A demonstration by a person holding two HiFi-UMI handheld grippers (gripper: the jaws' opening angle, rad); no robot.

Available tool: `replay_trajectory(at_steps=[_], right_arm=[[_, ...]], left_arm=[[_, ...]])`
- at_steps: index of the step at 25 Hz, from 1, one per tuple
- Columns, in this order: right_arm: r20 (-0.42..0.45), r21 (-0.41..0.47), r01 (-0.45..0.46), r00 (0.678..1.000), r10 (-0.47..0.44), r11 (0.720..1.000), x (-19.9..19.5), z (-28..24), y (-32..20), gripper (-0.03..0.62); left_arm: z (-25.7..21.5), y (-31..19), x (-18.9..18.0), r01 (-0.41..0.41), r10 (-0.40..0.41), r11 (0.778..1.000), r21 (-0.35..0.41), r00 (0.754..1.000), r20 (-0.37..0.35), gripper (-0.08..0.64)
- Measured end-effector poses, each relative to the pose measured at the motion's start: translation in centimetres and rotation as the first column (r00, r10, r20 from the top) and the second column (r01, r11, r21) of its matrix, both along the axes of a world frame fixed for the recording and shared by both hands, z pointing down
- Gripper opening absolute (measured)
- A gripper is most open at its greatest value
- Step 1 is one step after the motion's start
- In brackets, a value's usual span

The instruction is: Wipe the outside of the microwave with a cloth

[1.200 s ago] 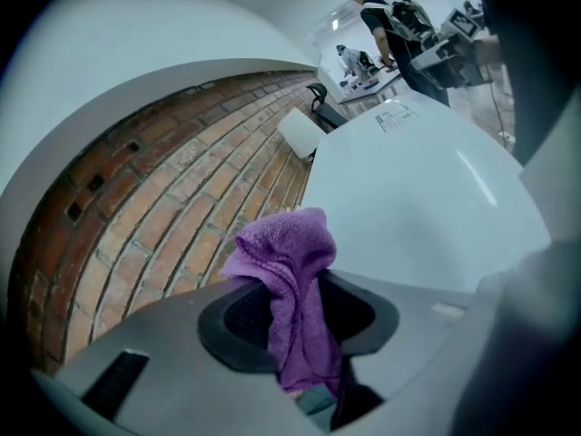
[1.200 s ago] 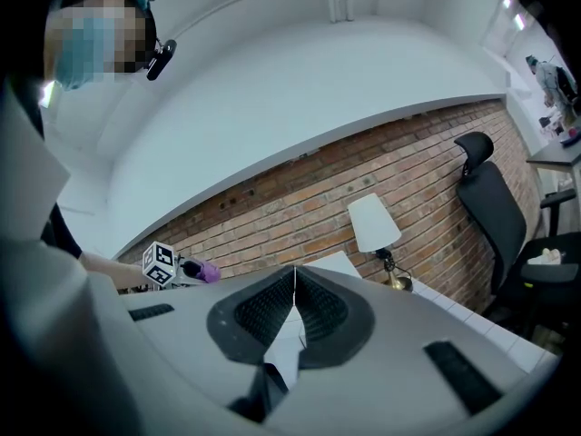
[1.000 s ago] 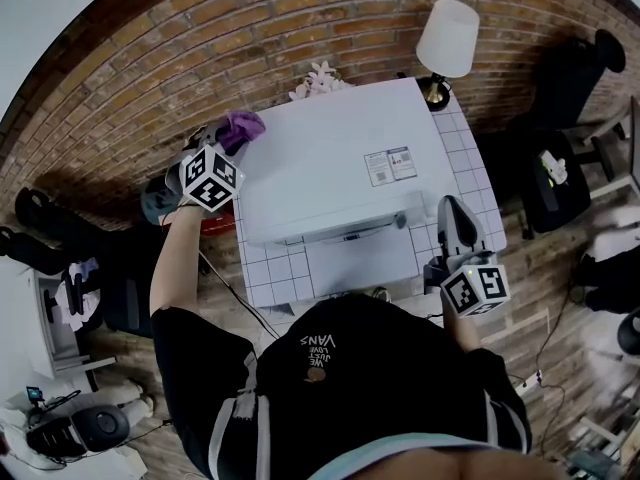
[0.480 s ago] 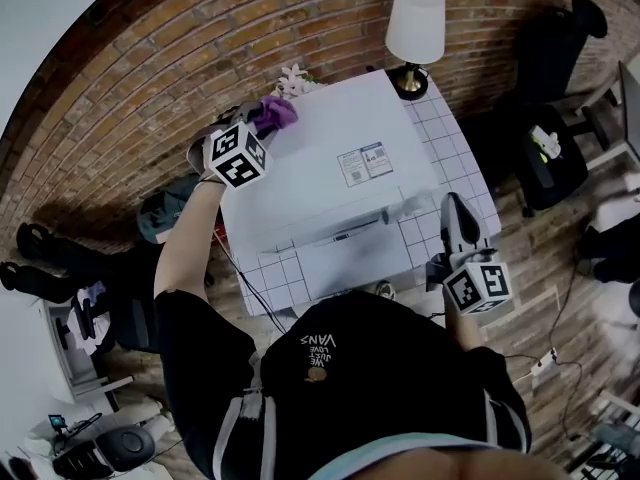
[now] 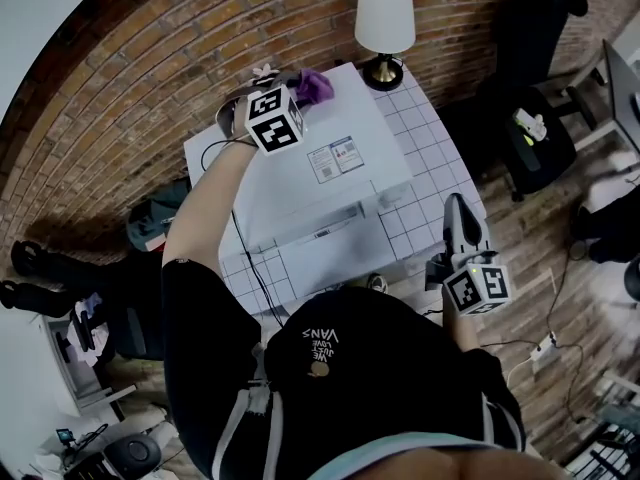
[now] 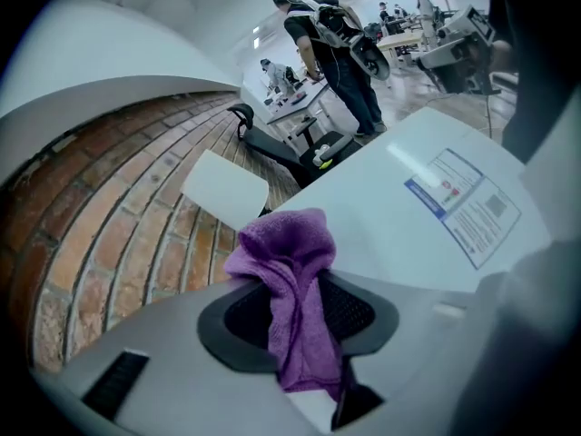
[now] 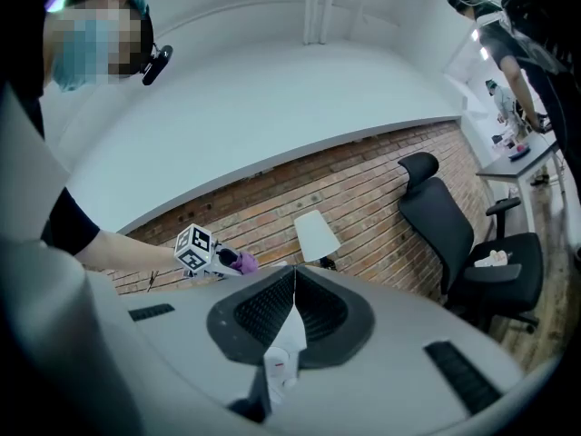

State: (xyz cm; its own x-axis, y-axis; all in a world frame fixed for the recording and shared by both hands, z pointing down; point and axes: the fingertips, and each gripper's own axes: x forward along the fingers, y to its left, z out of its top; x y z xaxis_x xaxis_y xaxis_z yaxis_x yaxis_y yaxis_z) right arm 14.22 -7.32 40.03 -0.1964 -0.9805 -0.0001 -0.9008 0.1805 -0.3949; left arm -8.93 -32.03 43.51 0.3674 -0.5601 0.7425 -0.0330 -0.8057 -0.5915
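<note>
Left gripper (image 6: 300,321) pinching the bunched purple microfibre cloth (image 6: 289,262), which rides at the far back edge of the white boxy microwave (image 5: 300,183), close to the red brick wall (image 5: 150,58). Right gripper (image 7: 290,302) hangs by the white tiled table (image 5: 440,168) corner, jaws pressed together on nothing (a spectator). My read: the top panel is under way, while the door front and side walls look yet to come.

There was one microwave (image 5: 300,193), one purple cloth (image 5: 316,86), one table lamp (image 5: 385,13) and two grippers: left gripper (image 5: 299,91), right gripper (image 5: 455,206).
</note>
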Motion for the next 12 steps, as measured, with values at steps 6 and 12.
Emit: replay_trajectory(at_steps=[6, 12], right_arm=[[-0.007, -0.002, -0.048, 0.999, 0.048, 0.999, 2.4, 0.3, 1.4, 0.003], [-0.011, -0.013, -0.091, 0.996, 0.09, 0.996, 4.3, 0.3, 2.7, 0.003]], left_arm=[[0.1, -1.0, 5.6, -0.055, 0.055, 0.998, 0.009, 0.998, 0.016, 0.14], [0.0, -1.1, 8.9, -0.084, 0.084, 0.996, 0.007, 0.996, 0.017, 0.14]])
